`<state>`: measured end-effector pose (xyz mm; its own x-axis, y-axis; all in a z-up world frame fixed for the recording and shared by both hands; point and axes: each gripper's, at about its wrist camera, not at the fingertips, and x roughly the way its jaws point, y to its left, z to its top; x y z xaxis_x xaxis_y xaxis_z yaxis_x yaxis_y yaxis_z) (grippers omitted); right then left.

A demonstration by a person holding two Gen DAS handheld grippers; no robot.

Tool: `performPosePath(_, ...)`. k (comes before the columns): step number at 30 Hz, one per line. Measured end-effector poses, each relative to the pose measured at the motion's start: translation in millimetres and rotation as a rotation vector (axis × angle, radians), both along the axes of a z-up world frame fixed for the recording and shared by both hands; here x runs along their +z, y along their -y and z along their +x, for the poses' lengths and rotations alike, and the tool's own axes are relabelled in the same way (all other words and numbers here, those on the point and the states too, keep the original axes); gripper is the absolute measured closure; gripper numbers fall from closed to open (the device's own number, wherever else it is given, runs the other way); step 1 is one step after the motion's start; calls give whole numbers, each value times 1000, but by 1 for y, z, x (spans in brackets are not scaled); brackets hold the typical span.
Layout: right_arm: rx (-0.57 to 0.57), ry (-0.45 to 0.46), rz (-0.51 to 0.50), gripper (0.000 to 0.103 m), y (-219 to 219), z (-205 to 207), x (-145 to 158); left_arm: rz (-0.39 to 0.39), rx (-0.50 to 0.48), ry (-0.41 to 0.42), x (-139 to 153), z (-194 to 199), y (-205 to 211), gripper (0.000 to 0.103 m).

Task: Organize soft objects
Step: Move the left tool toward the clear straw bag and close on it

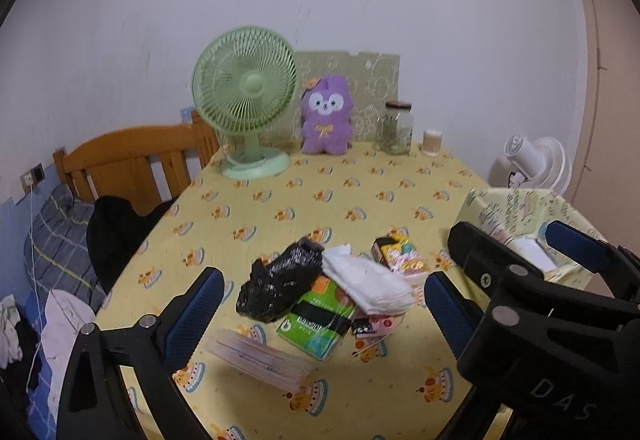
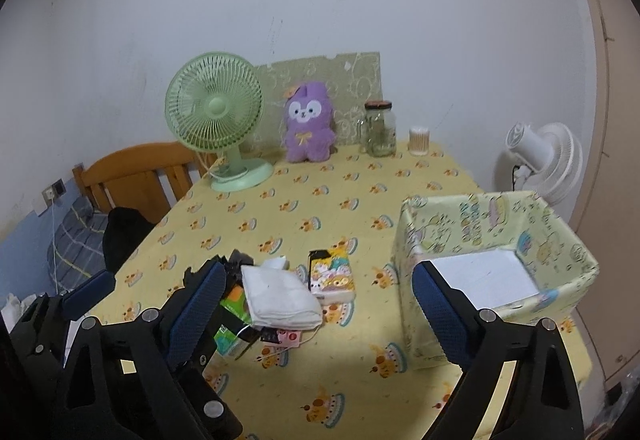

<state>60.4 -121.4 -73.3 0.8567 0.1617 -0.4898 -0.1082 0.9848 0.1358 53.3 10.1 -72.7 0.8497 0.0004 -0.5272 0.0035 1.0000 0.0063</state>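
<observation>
A: Yellow bench [image 2: 320, 207], patterned box [image 2: 496, 224] at right holding only a white sheet [image 2: 480, 276]?
B: Yes. Black bag [image 1: 280, 284], white cloth [image 1: 368, 280] and packets piled just left of it; both tongs [image 1: 324, 304] [image 2: 316, 316] gape apart, holding nothing

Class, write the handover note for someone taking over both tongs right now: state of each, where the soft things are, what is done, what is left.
Left tongs: open, empty, hovering over the pile.
Right tongs: open, empty, between the pile and the box.
Pile near the table's front: black plastic bag, white folded cloth, green tissue pack, cartoon-print pack, clear flat packet.
Patterned box on the right holds only a white sheet.
Done: nothing sorted yet.
Left: probably move the soft items into the box.
</observation>
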Motion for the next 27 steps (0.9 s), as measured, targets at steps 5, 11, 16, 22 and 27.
performPosePath(5, 14, -34, -1, 8, -7, 11, -14, -2, 15, -52, -18, 10, -7, 4)
performPosePath(11, 48, -86, -8, 8, -20, 24, -32, 24, 49, -81, -38, 14, -14, 6)
performPosePath(16, 82, -122, -14, 8, -31, 30, -50, 18, 82, -107, -53, 15, -25, 6)
performPosePath(22, 111, -157, -14, 9, -44, 34, -68, 9, 115, -148, -71, 15, -35, 6)
performPosePath(27, 122, -191, -31, 9, -53, 35, -80, 4, 115, -185, -84, 16, -41, 6)
